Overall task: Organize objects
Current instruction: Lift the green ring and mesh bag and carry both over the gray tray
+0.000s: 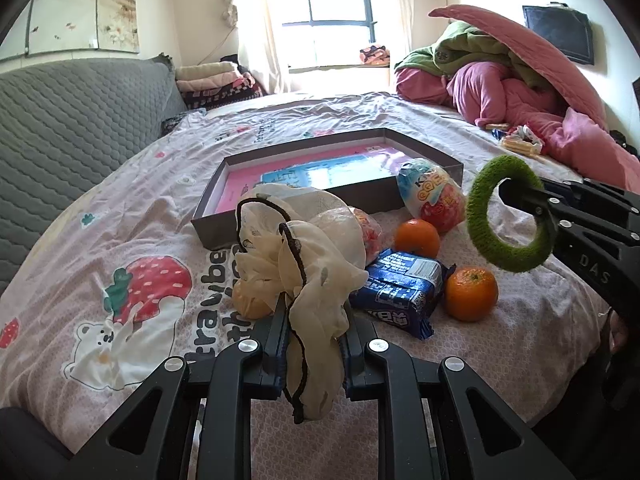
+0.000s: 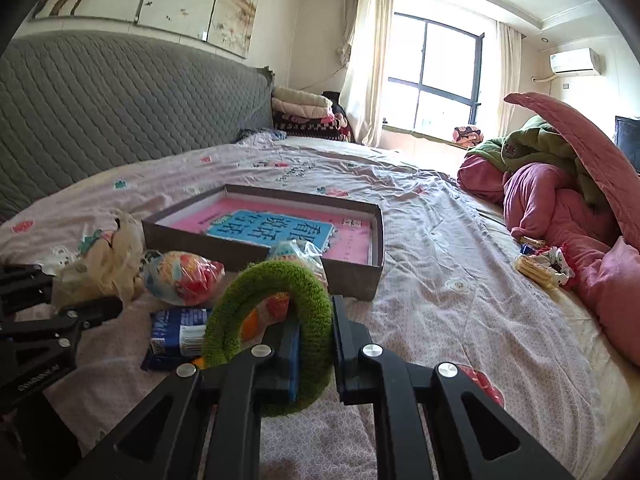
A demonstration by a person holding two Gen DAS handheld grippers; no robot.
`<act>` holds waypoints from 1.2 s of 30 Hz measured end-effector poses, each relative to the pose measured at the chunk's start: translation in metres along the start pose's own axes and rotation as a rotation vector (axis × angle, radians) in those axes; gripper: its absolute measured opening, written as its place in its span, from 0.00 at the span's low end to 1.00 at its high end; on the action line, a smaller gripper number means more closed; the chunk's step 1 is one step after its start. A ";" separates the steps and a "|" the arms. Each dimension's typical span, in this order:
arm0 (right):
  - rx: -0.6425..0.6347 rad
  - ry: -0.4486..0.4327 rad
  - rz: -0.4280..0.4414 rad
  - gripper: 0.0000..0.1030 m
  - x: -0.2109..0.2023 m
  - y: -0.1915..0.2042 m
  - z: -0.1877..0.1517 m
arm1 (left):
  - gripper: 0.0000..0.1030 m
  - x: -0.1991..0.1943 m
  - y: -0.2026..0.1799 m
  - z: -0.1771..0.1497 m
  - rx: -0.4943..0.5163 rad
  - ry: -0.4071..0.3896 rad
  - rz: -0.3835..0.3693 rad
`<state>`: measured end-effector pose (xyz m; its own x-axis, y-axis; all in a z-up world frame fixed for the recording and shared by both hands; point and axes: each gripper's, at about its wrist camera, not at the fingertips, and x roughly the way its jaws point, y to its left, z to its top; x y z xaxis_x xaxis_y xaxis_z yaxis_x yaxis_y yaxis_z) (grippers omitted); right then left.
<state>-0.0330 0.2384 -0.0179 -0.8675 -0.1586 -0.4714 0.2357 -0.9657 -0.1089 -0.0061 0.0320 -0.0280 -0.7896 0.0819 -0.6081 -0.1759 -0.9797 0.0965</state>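
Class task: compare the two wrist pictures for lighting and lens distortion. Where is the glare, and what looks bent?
Left wrist view: the window is blown out white, and the bed sheet bulges in a fisheye curve, with dark corners. Right wrist view: softer daylight, the window less washed out; the grey headboard bows, and the green ring looms large.

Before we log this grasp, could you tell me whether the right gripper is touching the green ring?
Touching: the right wrist view shows the right gripper shut on the green ring, its band pinched between both fingers.
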 end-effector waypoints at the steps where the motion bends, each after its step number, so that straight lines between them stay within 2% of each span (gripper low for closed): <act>1: 0.005 -0.001 0.003 0.13 -0.001 0.000 0.000 | 0.19 0.001 0.001 0.001 -0.003 -0.001 0.001; 16: 0.069 -0.008 0.062 0.13 -0.009 0.009 0.002 | 0.20 0.005 0.007 0.013 -0.028 -0.008 0.009; 23: 0.071 -0.018 0.078 0.13 -0.007 0.014 0.010 | 0.20 0.003 0.008 0.035 -0.038 -0.032 0.001; 36: 0.078 -0.016 0.087 0.13 0.007 0.006 0.039 | 0.20 0.025 0.021 0.074 -0.071 -0.049 -0.036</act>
<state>-0.0549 0.2237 0.0119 -0.8522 -0.2448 -0.4624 0.2757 -0.9613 0.0008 -0.0732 0.0273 0.0171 -0.8118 0.1247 -0.5705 -0.1642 -0.9863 0.0181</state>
